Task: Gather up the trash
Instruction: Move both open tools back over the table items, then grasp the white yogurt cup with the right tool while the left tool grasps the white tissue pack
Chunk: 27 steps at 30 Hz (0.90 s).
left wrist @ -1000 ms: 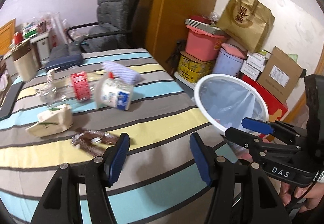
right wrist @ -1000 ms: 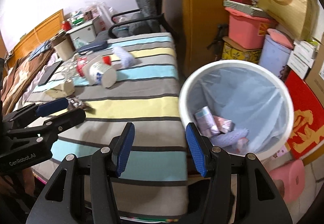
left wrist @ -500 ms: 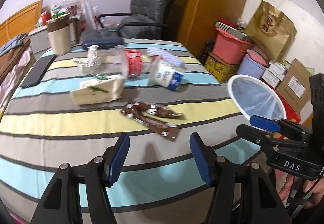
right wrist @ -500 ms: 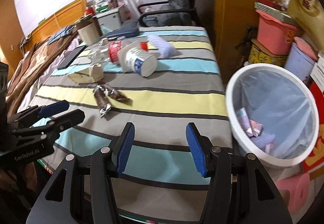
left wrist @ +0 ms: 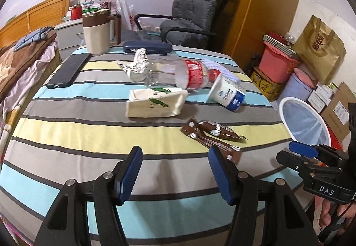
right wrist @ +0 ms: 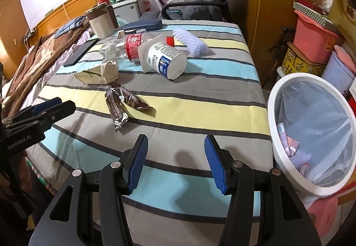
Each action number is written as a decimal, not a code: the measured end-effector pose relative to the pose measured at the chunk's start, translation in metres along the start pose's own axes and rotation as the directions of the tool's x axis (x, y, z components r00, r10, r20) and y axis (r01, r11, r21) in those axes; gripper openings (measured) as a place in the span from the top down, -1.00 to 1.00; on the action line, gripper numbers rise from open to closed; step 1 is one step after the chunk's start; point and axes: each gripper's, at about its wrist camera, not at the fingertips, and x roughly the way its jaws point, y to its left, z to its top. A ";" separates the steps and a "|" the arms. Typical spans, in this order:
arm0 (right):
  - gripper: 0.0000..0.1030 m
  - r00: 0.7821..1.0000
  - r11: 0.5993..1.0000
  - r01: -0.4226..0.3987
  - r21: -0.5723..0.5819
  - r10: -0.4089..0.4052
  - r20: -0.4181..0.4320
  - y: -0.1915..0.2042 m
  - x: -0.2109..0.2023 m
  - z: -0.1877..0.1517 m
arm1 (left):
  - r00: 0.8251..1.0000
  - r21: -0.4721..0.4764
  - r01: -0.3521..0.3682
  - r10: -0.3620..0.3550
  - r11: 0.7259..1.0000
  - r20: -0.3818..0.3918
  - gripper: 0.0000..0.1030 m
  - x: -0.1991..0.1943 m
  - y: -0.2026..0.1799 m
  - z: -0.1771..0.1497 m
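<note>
Both tongs hovered over the near edge of the striped tablecloth [left wrist: 66, 134], pointing down and forward.

Left gripper [left wrist: 175, 170]: jaws spread, nothing between the blue pads. The brown snack wrapper [left wrist: 209, 133] lay flat on the yellow stripe just ahead of it and slightly to the right; one end of the wrapper reached to just beside the tip of the right-hand finger. No contact could be confirmed.

Right gripper [right wrist: 175, 162]: jaws spread, empty, over the grey and blue stripes. The same wrapper [right wrist: 124, 103] lay ahead and to its left, apart from the pads.

Further back, well apart from both tongs: a crumpled cream tissue pack [left wrist: 155, 102], a clear plastic bottle [left wrist: 178, 73] with red label lying on its side, a white paper cup [left wrist: 227, 94] tipped over and touching the bottle, and a pale lilac wad [right wrist: 191, 43] behind the cup.

White trash bin [right wrist: 273, 112], lined with a clear bag, stood on the floor beside the table's right edge, to the right of the right gripper. Some scraps lay in its bottom.

A phone [left wrist: 69, 70], a mug [left wrist: 98, 32] and a dark case [left wrist: 146, 47] sat at the far side.
</note>
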 end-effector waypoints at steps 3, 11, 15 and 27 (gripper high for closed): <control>-0.07 1.000 1.000 -0.008 -0.008 0.008 -0.003 0.001 0.003 0.004 | 1.000 -0.009 -0.009 0.009 1.000 0.003 -0.19 0.002 0.006 0.003; -0.07 1.000 1.000 -0.022 -0.015 0.022 0.006 0.001 0.012 0.016 | 1.000 -0.025 -0.022 0.022 0.999 0.000 -0.19 0.018 0.019 0.019; -0.07 0.999 0.999 -0.035 -0.026 0.035 0.018 -0.001 0.018 0.025 | 1.000 -0.006 -0.022 0.022 1.000 0.003 -0.19 0.027 0.019 0.031; -0.07 0.995 0.993 -0.087 -0.073 0.091 0.045 -0.009 0.040 0.059 | 0.999 0.092 -0.019 0.016 0.996 0.034 -0.26 0.048 0.022 0.060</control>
